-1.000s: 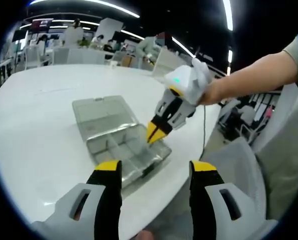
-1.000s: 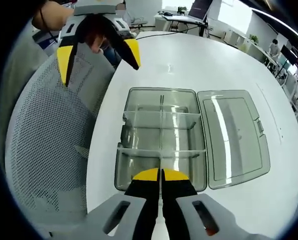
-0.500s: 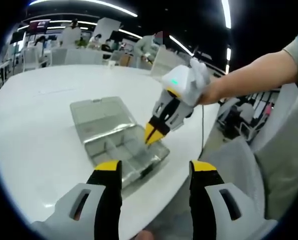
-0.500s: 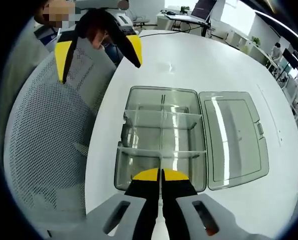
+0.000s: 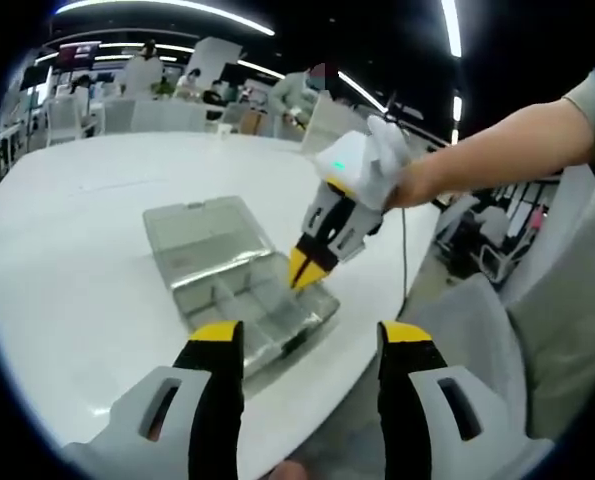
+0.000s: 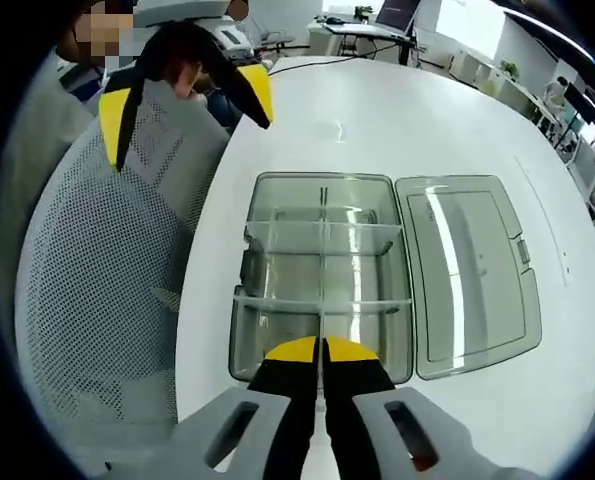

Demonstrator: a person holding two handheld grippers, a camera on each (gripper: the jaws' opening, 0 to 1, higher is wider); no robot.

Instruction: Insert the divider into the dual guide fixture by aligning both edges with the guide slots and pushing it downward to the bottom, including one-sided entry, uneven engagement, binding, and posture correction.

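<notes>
Divider point(image 6: 323, 262), a thin clear strip, seemed to run straight ahead of the right gripper point(image 6: 324, 349), from between its tips down the length of the clear box point(image 6: 247, 270); its near end was hard to make out against the transparent walls, so whether the jaws actually pinched it could not be told, though the yellow tips sat pressed together. Two clear cross walls spanned the box just beyond those tips, and the open lid point(image 6: 472, 275) lay flat to the gripper's right on the white table point(image 6: 377, 120). The left gripper point(image 6: 182, 90) hung well beyond and to the left of the box, over a mesh chair point(image 6: 97, 290), jaws spread wide. From the left gripper view, the right gripper point(image 5: 307, 268) sat over the box's near end.
</notes>
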